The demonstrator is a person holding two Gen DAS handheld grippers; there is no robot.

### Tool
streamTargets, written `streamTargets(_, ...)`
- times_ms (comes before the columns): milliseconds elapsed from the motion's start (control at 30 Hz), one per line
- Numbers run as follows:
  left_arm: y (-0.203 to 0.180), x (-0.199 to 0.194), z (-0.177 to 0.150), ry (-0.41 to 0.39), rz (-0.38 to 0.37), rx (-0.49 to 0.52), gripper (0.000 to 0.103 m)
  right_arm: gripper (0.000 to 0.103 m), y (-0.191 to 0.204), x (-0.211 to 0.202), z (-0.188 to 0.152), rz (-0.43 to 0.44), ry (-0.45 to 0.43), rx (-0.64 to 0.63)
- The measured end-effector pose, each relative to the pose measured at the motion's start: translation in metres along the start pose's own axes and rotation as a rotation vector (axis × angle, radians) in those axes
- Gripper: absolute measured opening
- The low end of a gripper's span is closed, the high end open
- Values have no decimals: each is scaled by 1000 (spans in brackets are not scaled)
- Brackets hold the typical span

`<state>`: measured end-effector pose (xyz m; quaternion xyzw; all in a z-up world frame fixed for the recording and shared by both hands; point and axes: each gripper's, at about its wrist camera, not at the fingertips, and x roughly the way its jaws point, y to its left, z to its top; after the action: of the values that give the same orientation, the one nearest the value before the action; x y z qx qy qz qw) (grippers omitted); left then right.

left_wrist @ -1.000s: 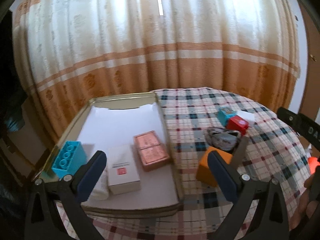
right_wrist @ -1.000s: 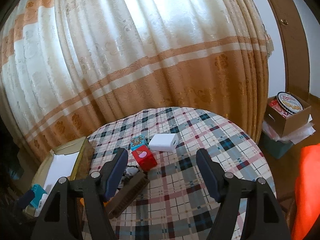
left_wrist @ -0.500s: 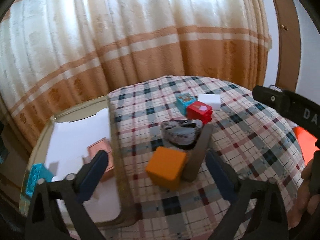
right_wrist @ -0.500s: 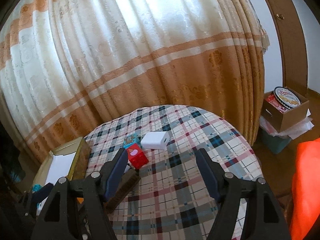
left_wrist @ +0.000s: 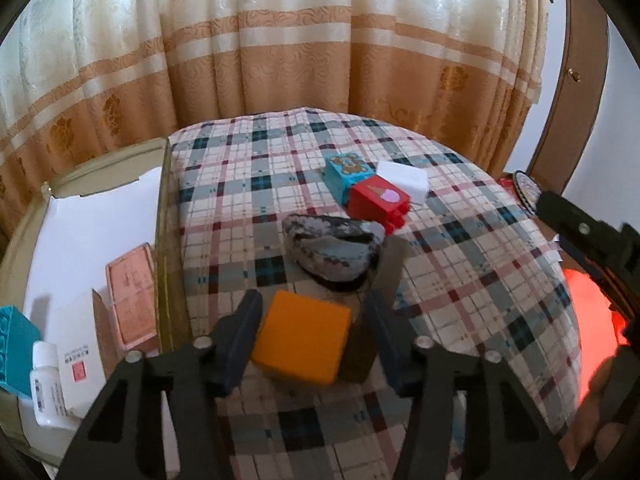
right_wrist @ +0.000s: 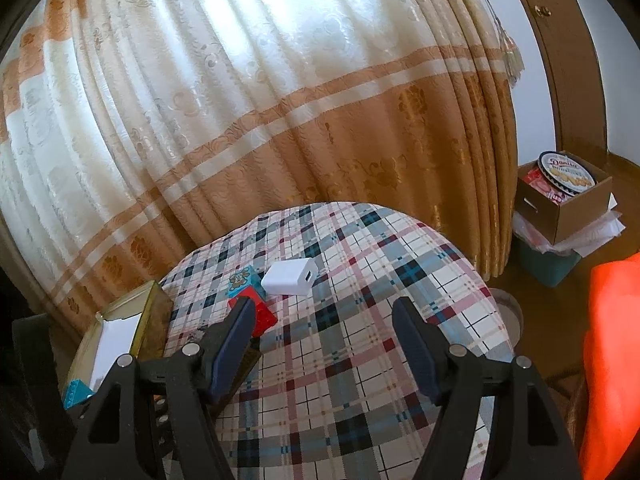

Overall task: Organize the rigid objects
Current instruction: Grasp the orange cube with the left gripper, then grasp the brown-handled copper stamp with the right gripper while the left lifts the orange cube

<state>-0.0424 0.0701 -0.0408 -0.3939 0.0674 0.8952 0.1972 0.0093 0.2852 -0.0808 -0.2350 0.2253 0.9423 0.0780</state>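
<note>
One orange block (left_wrist: pixel 302 340) lies on the plaid tabletop (left_wrist: pixel 460 264) between the spread fingers of the left gripper (left_wrist: pixel 312 336); whether either finger touches the block cannot be told. A dark brush-like bar (left_wrist: pixel 374 316) stands just right of the block, running away toward the far side, with the right finger in front of its near end. A grey mottled object (left_wrist: pixel 332 246) sits just beyond the block. Farther out, a red block (left_wrist: pixel 378 202) rests beside a teal block with a bear picture (left_wrist: pixel 346 174), and a white charger (left_wrist: pixel 402 180) lies just right of both.

At the left edge of the tabletop stands a gold-rimmed tray (left_wrist: pixel 162 240) lined in white. It holds a pink flat box (left_wrist: pixel 132 292), a white carton (left_wrist: pixel 78 352), a small white bottle (left_wrist: pixel 46 384) and a teal studded brick (left_wrist: pixel 12 352).

The right gripper (right_wrist: pixel 324 344) hangs above the tabletop with its fingers wide apart and nothing between them. In the right wrist view the white charger (right_wrist: pixel 290 278), teal block (right_wrist: pixel 242 280) and red block (right_wrist: pixel 260 312) lie beyond its left finger, and the tray (right_wrist: pixel 146 320) shows at the far left. A patterned curtain (right_wrist: pixel 280 120) hangs behind the tabletop. A cardboard box (right_wrist: pixel 572 204) holding a round tin sits on the floor to the right.
</note>
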Motion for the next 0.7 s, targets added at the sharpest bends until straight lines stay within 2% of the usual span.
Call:
streamTargets(67,2,-3,-1,8,-16,-12,48,73,0,-1,0,-2,-1,1)
streamTargets(167,8,-10,0,16,-88,-67,48,73,1,-1,-1,-3,-1,-2)
streamTargets(200,8,-13,1,13,-95,-69,39,73,1,-1,-1,-4,-1,-2)
streamTargets(300,0,-17,2,14,-118,-38,31,73,1,-1,0,-3,0,1)
streamTargets(400,-10,-17,2,-4,-90,12,32,73,0,0,-1,-3,8,11)
streamTargets(500,-7,-15,4,9,-95,-7,33,73,-4,1,-1,-2,13,26)
streamTargets(600,-8,-8,4,45,-73,-5,44,73,-6,2,-1,0,18,32)
streamTargets(700,-8,-1,-1,49,-69,-17,45,73,-6,2,-1,1,19,31)
